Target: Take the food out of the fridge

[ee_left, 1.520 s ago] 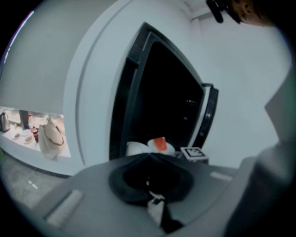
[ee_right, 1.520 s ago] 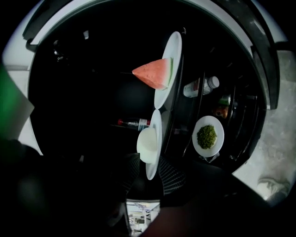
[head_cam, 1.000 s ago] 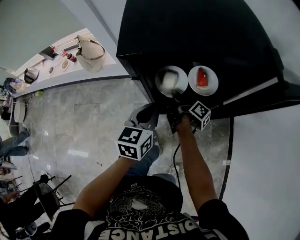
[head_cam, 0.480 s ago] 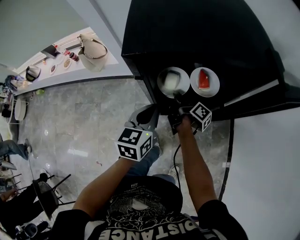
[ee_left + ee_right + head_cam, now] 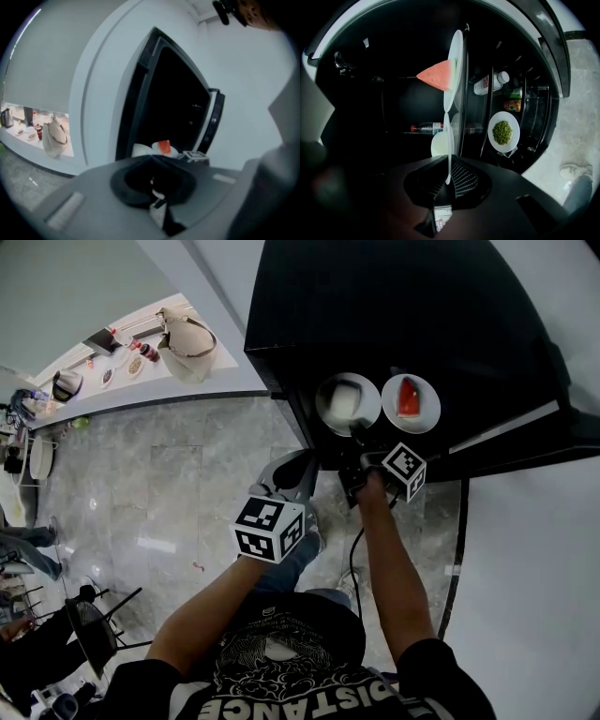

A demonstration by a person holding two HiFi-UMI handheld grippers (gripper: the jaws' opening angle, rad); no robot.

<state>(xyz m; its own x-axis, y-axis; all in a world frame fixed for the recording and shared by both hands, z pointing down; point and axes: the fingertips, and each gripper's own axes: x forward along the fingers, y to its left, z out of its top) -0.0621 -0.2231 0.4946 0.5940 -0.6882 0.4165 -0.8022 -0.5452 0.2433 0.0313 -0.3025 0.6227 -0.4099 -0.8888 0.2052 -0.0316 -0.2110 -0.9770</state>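
The black fridge [image 5: 375,306] stands open. On a shelf inside sit two white plates side by side: one with a pale white food [image 5: 345,399], one with a red watermelon slice [image 5: 409,397]. My right gripper [image 5: 357,431] is shut on the near rim of the white food's plate. In the right gripper view that plate [image 5: 439,144] runs edge-on between the jaws of the right gripper [image 5: 448,172], with the watermelon plate [image 5: 451,75] beyond it. My left gripper [image 5: 298,465] hangs lower, outside the fridge, shut on nothing; the left gripper [image 5: 151,160] faces the opening.
A plate of green food [image 5: 503,131] and bottles [image 5: 491,83] sit deeper in the fridge. The fridge door [image 5: 511,426] stands open on the right. A counter with a beige bag [image 5: 184,341] lies far left. A black chair [image 5: 94,632] stands on the marble floor [image 5: 169,493].
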